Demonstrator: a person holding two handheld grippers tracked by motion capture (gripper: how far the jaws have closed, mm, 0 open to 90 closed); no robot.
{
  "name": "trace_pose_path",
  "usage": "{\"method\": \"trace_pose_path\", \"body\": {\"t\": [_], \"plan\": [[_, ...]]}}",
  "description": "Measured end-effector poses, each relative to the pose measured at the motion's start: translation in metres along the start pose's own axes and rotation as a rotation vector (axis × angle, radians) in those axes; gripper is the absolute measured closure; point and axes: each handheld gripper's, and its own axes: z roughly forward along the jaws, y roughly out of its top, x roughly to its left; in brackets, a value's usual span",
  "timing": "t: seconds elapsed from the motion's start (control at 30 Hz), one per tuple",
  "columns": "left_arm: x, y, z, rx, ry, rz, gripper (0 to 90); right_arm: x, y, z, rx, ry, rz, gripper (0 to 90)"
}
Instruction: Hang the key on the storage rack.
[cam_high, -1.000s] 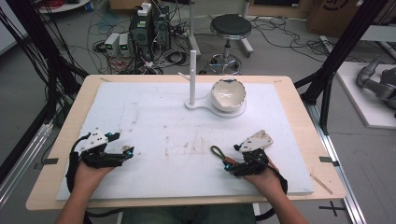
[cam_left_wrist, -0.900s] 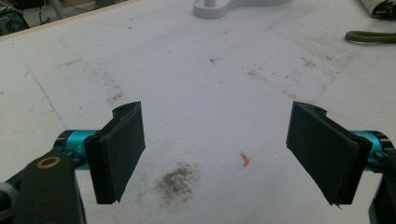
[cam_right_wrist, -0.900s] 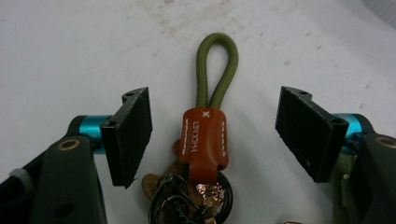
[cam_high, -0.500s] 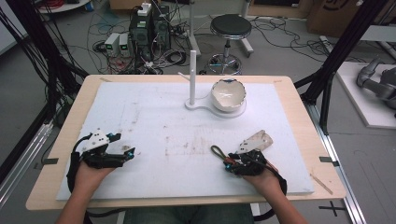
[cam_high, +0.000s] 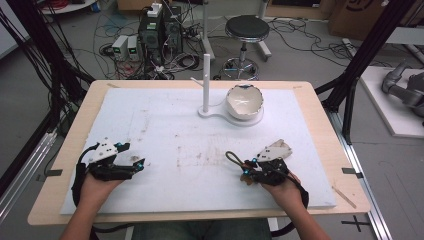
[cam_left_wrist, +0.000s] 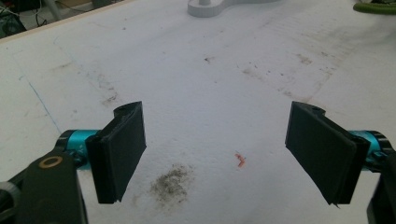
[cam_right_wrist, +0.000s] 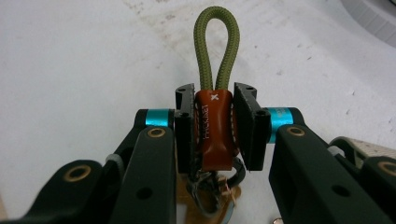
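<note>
Your right gripper (cam_right_wrist: 214, 123) is clamped on the brown leather tab of the keychain (cam_right_wrist: 214, 133), near the table's front right, a light, floppy thing best held by that stiff tab stamped "THEKNET" or similar, while your left gripper (cam_left_wrist: 215, 151) rests wide apart.

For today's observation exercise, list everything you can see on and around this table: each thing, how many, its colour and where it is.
Table: one, light wood, centre.
Mat: one, white, stained, covering the table.
Stand: one, white post on a flat base, far middle of the mat.
Bowl: one, white, on the stand's base, right of the post.
Keychain: one, olive cord loop with brown leather tab, in the right gripper.
Stool: one, black seat, floor beyond the table.
Electronics boxes: several, dark and grey, floor at far left with cables.
Left gripper: black, open, near left.
Right gripper: black, shut on keychain, near right.
</note>
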Motion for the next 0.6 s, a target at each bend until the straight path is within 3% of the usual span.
{"method": "trace_pose_path", "body": {"t": [0.33,0.5,0.6], "plan": [[0.002,0.000,-0.003,-0.006,-0.005,-0.005,20.3,-0.001,0.016,-0.011,-0.077,0.009,0.002,71.9],[0.001,0.000,-0.003,-0.015,-0.009,-0.005,20.4,-0.004,0.036,-0.017,-0.113,0.000,-0.004,71.8],[0.001,0.001,-0.003,-0.015,-0.017,0.001,20.4,-0.009,0.057,-0.019,-0.146,-0.027,-0.010,71.8]]}}
